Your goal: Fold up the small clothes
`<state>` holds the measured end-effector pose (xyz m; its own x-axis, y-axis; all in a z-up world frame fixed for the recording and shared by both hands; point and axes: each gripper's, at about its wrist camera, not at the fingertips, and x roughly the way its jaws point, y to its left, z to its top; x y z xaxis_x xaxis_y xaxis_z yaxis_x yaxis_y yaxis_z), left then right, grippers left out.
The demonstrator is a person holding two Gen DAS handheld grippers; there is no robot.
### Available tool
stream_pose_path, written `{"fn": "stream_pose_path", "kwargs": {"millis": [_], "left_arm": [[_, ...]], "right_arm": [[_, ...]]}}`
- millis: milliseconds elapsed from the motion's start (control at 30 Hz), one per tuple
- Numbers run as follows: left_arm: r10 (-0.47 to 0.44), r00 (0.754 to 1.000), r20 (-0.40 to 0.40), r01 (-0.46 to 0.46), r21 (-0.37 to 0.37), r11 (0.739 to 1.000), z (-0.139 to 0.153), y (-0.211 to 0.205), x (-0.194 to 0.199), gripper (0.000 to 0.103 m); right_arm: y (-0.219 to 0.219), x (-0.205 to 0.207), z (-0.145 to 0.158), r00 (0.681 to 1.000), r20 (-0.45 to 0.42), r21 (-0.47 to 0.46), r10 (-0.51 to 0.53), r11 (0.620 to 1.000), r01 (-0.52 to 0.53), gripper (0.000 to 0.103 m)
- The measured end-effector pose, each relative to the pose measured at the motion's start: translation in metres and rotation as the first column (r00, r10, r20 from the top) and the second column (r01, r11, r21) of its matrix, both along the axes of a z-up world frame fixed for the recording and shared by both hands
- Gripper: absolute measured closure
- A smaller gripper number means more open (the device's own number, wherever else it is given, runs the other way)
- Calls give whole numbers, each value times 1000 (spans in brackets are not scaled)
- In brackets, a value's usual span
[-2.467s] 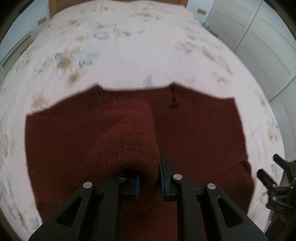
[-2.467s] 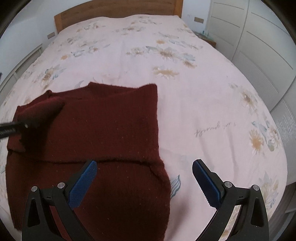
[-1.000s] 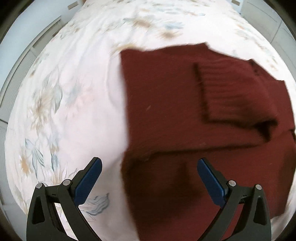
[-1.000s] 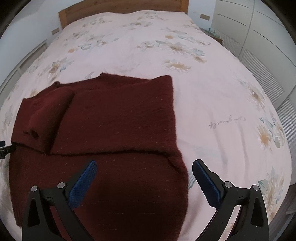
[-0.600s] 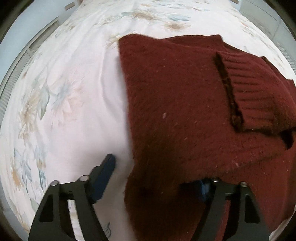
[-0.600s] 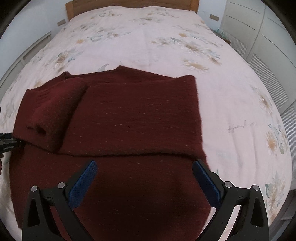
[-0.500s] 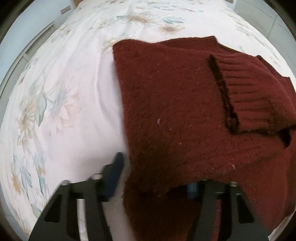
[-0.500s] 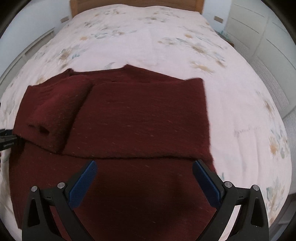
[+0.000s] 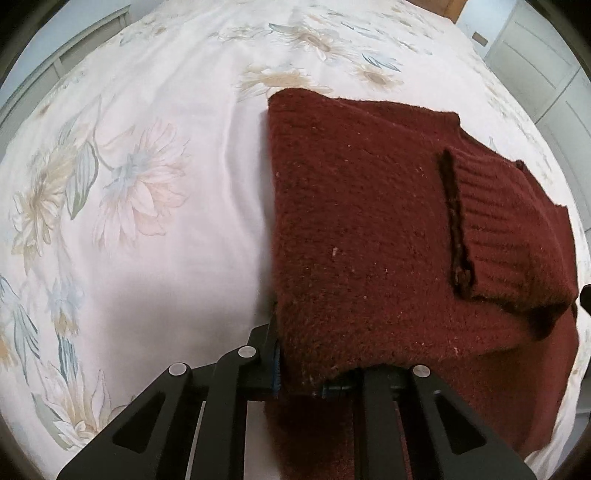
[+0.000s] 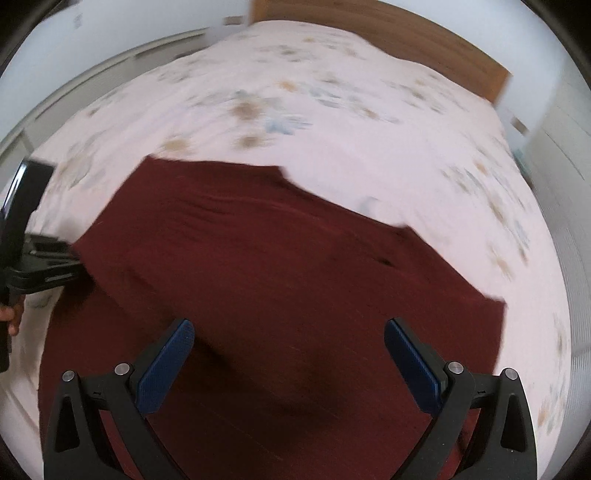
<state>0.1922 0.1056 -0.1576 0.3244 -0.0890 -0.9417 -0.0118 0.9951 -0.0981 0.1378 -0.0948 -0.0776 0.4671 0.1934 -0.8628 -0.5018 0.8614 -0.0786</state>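
Left wrist view: the left gripper points steeply down at the near left corner of a dark red knitted sweater that lies on a bed covered by a pale sheet printed with flowers. Its jaws have just been closing and now clench the folded edge of the sweater; the wool bunches between the blue pads and spills over the right-hand finger, hiding most of it. The sweater spreads up and to the right from the grip, and a ribbed cuff of a folded-in sleeve lies flat on top of the body, well apart from the jaws. In the right wrist view, which is blurred, the right gripper hangs over the middle of the sweater with its jaws released and spread wide; both blue pads stand clear above the wool with nothing between them but the cloth below. At the left edge of that view the left gripper shows at the sweater's side, with part of a hand behind it. A wooden headboard stands at the far end of the bed. No brand, label or writing can be read in either view.
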Motion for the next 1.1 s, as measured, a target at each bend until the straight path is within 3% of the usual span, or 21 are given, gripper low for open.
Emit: {"fn": "stream_pose_path", "kwargs": {"millis": [233,367,433,467,500,567,600,733,900,1100], "left_arm": [[-7,1000,0,7,25,1000,-3,-15,6,90],[-15,1000,0,15,40,999,-6,-21,8,90],[-21,1000,1,21,48,999,-5,-26,4,90],[-22,1000,2,22,52,998,-2,-29,-9,90],[-21,1000,3,21,56,998,-1,-44,-11,90],[-20,1000,3,20,59,998,-1,-50,-12,90],[-19,1000,1,19,59,998,-1,-53,-12,90],[-21,1000,-3,21,68,997,-4,-49,-17,90],[-21,1000,-2,21,78,997,6,-47,-18,90],[-8,1000,-9,9,64,998,5,-51,-18,90]], "right_arm": [[76,5,-29,984,-32,-75,177,981,-179,0],[93,12,-50,981,-37,-126,191,973,-194,1],[92,16,-52,983,-44,-115,180,976,-184,6],[89,17,-52,987,-50,-116,152,981,-157,26],[86,19,-50,990,-54,-109,133,984,-138,54],[79,21,-46,994,-53,-90,97,991,-102,78],[73,24,-43,995,-55,-73,83,994,-87,83],[40,31,-22,998,-65,35,4,999,-2,84],[-19,34,9,989,-50,144,-141,979,147,85],[-91,39,0,955,-122,191,-271,938,290,85]]}}
